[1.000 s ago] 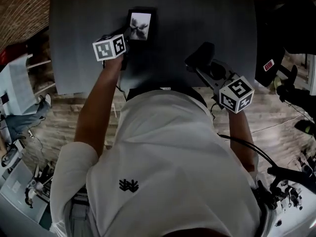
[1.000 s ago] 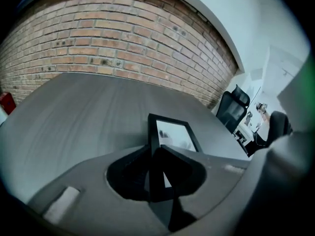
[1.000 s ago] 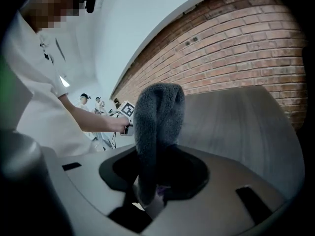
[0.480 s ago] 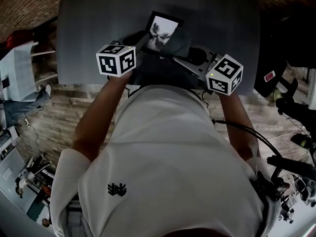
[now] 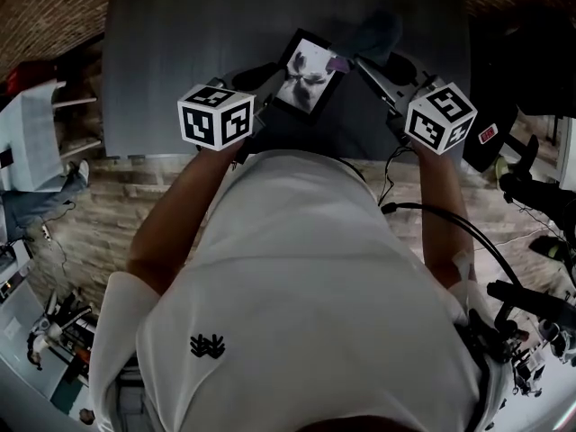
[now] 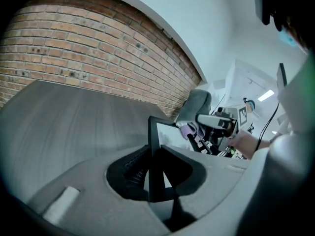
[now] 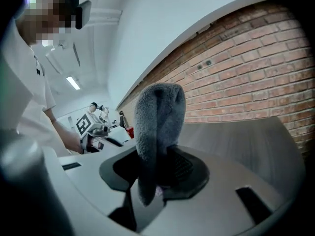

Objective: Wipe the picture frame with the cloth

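Note:
A black picture frame with a pale flower print is lifted above the grey table, tilted. My left gripper is shut on its left edge; in the left gripper view the frame stands edge-on between the jaws. My right gripper is shut on a grey cloth, which sticks up past the fingers in the right gripper view. The cloth meets the frame's upper right corner. The right gripper shows beyond the frame there.
The table's near edge runs just ahead of the person's white shirt. A brick wall stands behind the table. Shelving and clutter sit to the left, cables and dark gear to the right, over a wood floor.
The frame was lifted from the table by the left gripper and tilted. The right gripper swung in from the right and forward, bringing the cloth up to the frame's top right corner.

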Motion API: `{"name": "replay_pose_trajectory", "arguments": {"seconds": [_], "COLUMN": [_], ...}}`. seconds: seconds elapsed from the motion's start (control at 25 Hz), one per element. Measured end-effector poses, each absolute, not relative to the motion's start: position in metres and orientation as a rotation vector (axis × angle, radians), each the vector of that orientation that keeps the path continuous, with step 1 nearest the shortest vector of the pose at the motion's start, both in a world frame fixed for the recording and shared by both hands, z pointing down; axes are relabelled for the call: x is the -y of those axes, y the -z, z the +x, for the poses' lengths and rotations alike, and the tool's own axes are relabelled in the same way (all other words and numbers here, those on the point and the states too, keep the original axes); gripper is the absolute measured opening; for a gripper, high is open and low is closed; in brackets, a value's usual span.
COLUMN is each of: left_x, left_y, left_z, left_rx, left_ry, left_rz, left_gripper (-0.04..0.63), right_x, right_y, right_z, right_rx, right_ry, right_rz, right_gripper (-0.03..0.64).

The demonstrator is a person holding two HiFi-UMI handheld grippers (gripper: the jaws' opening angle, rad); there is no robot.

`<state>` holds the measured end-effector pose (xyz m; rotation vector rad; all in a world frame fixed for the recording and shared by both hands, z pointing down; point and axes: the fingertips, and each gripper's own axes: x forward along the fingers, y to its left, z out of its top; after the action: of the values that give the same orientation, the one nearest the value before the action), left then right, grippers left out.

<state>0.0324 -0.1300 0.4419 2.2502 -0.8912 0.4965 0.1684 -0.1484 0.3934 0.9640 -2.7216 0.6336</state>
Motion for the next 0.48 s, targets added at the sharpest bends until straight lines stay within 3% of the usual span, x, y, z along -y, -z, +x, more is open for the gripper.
{"name": "replay_pose_trajectory", "arguments": {"seconds": [0.48], "left_x": [0.144], "left_y": [-0.439], "left_z": [0.016], "left_rx": [0.888], "left_ry": [-0.471], "left_rz": [2.283], "left_gripper": [0.075], "right_x": [0.077], "right_y": [-0.384], "right_z": [0.070], "right_rx": [2.803], "right_ry": [-0.582], "right_rz": [0.615], "right_gripper": [0.141]}}
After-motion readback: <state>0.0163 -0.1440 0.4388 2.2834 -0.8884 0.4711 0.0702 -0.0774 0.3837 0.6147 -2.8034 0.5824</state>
